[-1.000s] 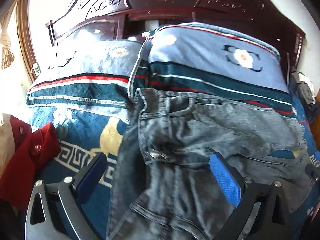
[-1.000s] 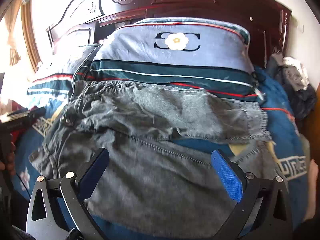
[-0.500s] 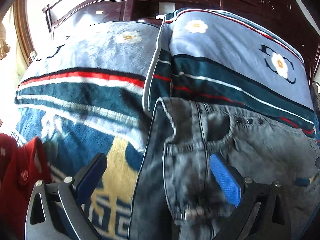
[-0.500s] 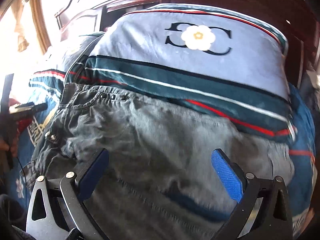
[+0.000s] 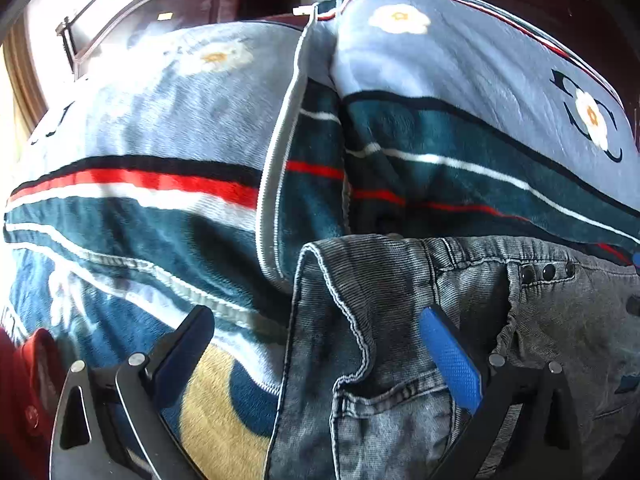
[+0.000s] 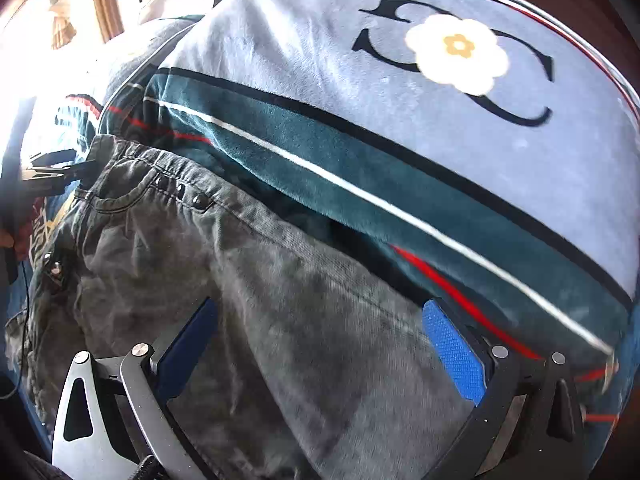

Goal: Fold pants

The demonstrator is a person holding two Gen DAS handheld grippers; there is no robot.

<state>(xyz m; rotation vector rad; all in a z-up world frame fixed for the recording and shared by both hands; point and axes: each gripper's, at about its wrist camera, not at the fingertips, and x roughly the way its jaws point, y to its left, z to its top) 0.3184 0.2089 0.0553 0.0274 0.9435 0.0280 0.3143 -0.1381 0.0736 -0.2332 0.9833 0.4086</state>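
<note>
Moved in since a second ago, both spread wide and empty: left gripper (image 5: 316,354) straddling the jeans (image 5: 400,320) corner, right gripper (image 6: 320,344) over the far waistband, ready to pinch.

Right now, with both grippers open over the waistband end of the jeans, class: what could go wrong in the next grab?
1. The left gripper straddles the jeans edge and the bedspread; closing there could pinch both.
2. The waistband lies against the pillow, so the right gripper could snag pillow fabric.
3. The jeans are wrinkled and layered, so jaws may catch one layer only.
</note>
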